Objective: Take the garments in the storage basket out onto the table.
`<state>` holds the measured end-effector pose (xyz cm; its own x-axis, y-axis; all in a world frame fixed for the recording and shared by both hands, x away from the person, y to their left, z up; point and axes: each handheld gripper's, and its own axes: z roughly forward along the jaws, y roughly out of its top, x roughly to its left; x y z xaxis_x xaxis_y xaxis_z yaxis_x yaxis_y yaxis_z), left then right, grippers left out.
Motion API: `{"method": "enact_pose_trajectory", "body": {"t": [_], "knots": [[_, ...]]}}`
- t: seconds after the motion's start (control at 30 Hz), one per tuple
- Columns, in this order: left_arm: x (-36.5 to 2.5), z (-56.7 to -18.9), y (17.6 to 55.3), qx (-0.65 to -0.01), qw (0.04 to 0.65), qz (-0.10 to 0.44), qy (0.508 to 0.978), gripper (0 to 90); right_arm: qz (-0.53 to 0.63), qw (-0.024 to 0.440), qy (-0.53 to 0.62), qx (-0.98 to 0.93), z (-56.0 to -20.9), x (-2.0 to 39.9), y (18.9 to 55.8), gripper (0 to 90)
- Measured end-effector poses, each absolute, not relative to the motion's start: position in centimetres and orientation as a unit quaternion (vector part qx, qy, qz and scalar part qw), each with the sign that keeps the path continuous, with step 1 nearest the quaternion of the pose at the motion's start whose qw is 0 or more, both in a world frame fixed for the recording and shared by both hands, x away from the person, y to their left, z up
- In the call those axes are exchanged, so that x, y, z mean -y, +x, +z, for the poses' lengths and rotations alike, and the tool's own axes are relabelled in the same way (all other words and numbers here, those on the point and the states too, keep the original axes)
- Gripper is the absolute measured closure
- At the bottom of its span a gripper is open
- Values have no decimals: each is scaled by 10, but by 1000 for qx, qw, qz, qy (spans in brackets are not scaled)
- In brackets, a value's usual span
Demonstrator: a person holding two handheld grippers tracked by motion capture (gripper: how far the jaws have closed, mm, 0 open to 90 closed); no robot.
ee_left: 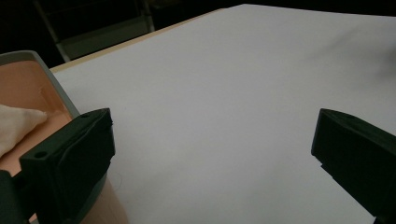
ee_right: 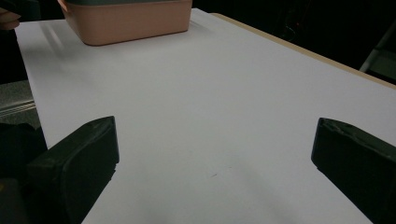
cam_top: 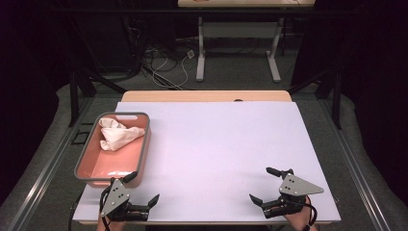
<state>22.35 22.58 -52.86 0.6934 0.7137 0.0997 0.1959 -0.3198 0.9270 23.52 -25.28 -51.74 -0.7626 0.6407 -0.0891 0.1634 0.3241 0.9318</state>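
Cloth: one piece of cream-white fabric, crumpled and loosely folded, with soft creases and a rumpled surface.
Cloth, location: inside the pink basin, in its far half, resting on the basin floor; the near half of the floor is bare.
Cloth, long axis: runs roughly across the basin, from the far-left corner toward the right wall, slightly slanted in the high view.
Cloth, direction: the narrower tapered end lies toward the right wall; the bulkier bunched part sits at the left and folds back toward the near side.
Cloth, left gripper view: a pale rounded fold shows against the pink inner wall, behind the left-hand jaw.
Basin: rectangular, salmon-pink body with a grey rim and a handle slot at the far end; stands on the left part of the white table sheet, its long side running away from the person.
Basin, right gripper view: outer wall seen low and far across the sheet.
Left gripper: at the near left edge of the sheet, just beside the basin's near right corner; jaws spread wide, nothing between them.
Right gripper: at the near right of the sheet, well apart from the basin; jaws spread wide, nothing between them.
Contact: neither gripper touches the cloth.
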Motion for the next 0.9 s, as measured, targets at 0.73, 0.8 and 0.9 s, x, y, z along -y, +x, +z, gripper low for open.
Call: {"method": "enact_pose_trajectory", "body": {"t": [0.73,0.8,0.9], "knots": [[-220,-528,225,-299,490,255,778,0,522,221,242,-787,-520,253,238,7],[-217,-526,224,-301,490,257,777,0,521,220,244,-788,-519,254,237,7],[-215,-526,225,-298,485,255,782,0,523,219,246,-786,-519,255,238,7]]}}
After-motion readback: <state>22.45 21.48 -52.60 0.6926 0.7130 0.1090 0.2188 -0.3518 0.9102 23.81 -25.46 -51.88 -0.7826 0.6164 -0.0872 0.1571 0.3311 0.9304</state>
